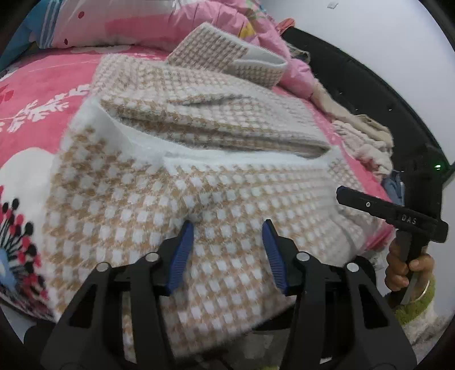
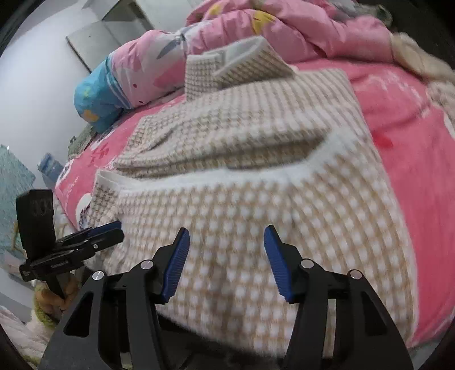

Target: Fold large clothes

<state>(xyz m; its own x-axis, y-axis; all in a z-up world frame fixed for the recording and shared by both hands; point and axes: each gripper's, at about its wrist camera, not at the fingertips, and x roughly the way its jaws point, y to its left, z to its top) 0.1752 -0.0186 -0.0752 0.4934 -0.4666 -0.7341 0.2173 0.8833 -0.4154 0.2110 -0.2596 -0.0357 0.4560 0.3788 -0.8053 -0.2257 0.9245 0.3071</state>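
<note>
A large fuzzy garment in beige and white check (image 1: 216,182) lies folded over on a pink bed, its white lining showing along a fold across the middle. A collar or sleeve end (image 1: 227,57) stands up at the far side. My left gripper (image 1: 227,224) hovers open over the garment's near part, blue pads apart with nothing pinched between them. In the right wrist view the same garment (image 2: 256,199) fills the middle, and my right gripper (image 2: 226,232) stands open just above it. The left gripper (image 2: 116,230) shows at the garment's left edge.
A pink floral blanket (image 1: 42,91) covers the bed. A pink quilt (image 2: 298,25) and a blue-ended pillow (image 2: 96,99) are piled at the far side. More beige clothes (image 1: 364,136) lie at the right edge. A hand (image 1: 403,270) holds the other gripper's handle.
</note>
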